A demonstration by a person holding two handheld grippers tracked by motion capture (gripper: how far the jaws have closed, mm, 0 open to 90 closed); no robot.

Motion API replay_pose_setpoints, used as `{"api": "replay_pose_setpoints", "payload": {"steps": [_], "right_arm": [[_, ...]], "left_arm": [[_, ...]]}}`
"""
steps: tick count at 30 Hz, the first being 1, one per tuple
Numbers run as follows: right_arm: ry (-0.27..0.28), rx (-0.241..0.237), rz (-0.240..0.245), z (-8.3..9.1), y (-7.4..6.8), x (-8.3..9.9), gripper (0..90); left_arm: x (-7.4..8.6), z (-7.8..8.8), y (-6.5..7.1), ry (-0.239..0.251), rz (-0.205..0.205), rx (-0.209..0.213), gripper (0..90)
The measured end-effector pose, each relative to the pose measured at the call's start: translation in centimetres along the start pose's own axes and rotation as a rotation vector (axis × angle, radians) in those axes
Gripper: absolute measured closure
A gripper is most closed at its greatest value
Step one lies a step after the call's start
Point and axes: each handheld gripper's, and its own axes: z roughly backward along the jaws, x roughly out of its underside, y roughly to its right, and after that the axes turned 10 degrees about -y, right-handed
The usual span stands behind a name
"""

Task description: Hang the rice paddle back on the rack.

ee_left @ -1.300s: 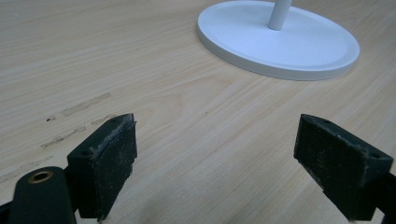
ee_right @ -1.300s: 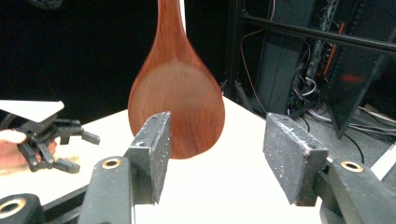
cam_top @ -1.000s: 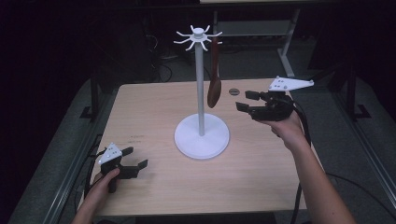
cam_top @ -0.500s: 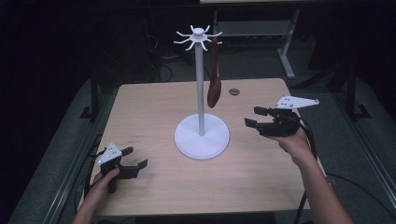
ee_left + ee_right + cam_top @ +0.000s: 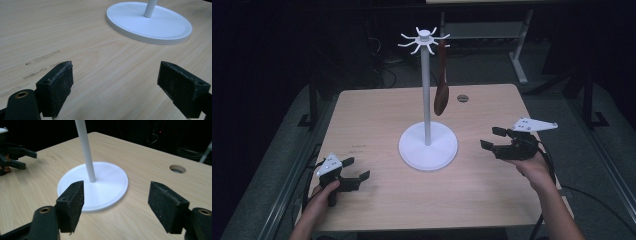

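- The brown spoon [image 5: 441, 95] hangs bowl-down from one hook of the white stand [image 5: 428, 145], beside the pole and above the far part of the round base; its handle top merges with the dark background, so the hook contact is hard to make out.
- The stand rises from the middle of the worktop [image 5: 377, 115]. In the right gripper view its pole is cut off at the top edge; in the left gripper view part of the base [image 5: 150, 22] and a stub of the pole appear.
- The right gripper [image 5: 493, 139] hovers just right of the base, fingers [image 5: 71, 205] pointing left at it, released and wide apart with nothing between them; they have just been opening further.
- The right hand [image 5: 532, 167] holds it from behind, forearm running in from the bottom edge near the worktop's right side.
- The left gripper [image 5: 357, 170] sits low at the near left corner, fingers [image 5: 56, 87] released, bare wood between them.
- Open wood lies all round the base; a small round hole [image 5: 462, 98] sits near the far edge.
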Motion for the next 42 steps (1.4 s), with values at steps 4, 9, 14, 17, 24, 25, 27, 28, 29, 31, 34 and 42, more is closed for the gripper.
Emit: {"api": "replay_pose_setpoints", "payload": {"steps": [4, 9, 14, 17, 24, 25, 27, 28, 29, 31, 34, 42], "right_arm": [[-0.033, 0.024, -0.006, -0.2, 0.3, 1.3, 25.6], [-0.072, 0.048, -0.021, -0.5, 0.5, 3.2, 23.2], [-0.100, 0.066, -0.045, -1.1, 0.5, 5.1, 23.2], [-0.108, 0.084, -0.055, -1.2, 0.5, 5.9, 22.6], [-0.097, 0.137, -0.115, -0.8, 0.6, 8.2, 19.9], [-0.091, 0.144, -0.121, -0.7, 0.6, 8.5, 19.1], [-0.087, 0.145, -0.128, -0.5, 0.8, 9.2, 17.8], [-0.090, 0.142, -0.125, -0.5, 0.8, 9.6, 17.6], [-0.095, 0.138, -0.123, -0.5, 0.9, 9.9, 17.1], [-0.115, 0.139, -0.106, -0.9, 0.9, 10.2, 15.9], [-0.127, 0.138, -0.095, -1.4, 0.8, 10.1, 15.6], [-0.124, 0.129, -0.094, -1.3, 0.8, 10.1, 15.3]], "left_arm": [[0.0, 0.0, 0.0, 0.000, 0.001, 0.000, 12.9], [0.0, 0.1, -0.1, -0.009, -0.013, -0.003, 12.9], [0.0, 0.1, 0.0, -0.009, -0.022, -0.004, 12.9], [0.0, 0.1, 0.0, -0.006, -0.017, -0.002, 12.9], [0.1, 0.0, 0.0, 0.003, -0.015, 0.000, 12.9], [0.1, 0.1, 0.0, 0.000, -0.020, -0.001, 12.9], [0.1, 0.1, 0.0, -0.001, -0.025, -0.001, 12.9], [0.1, 0.1, 0.0, -0.001, -0.023, 0.000, 12.9], [0.1, 0.1, 0.0, -0.001, -0.020, 0.001, 12.9], [0.1, 0.1, 0.0, -0.002, -0.025, 0.002, 12.9], [0.1, 0.1, 0.1, -0.010, -0.034, -0.001, 12.9], [0.1, 0.1, 0.0, -0.008, -0.034, 0.003, 12.9]]}}
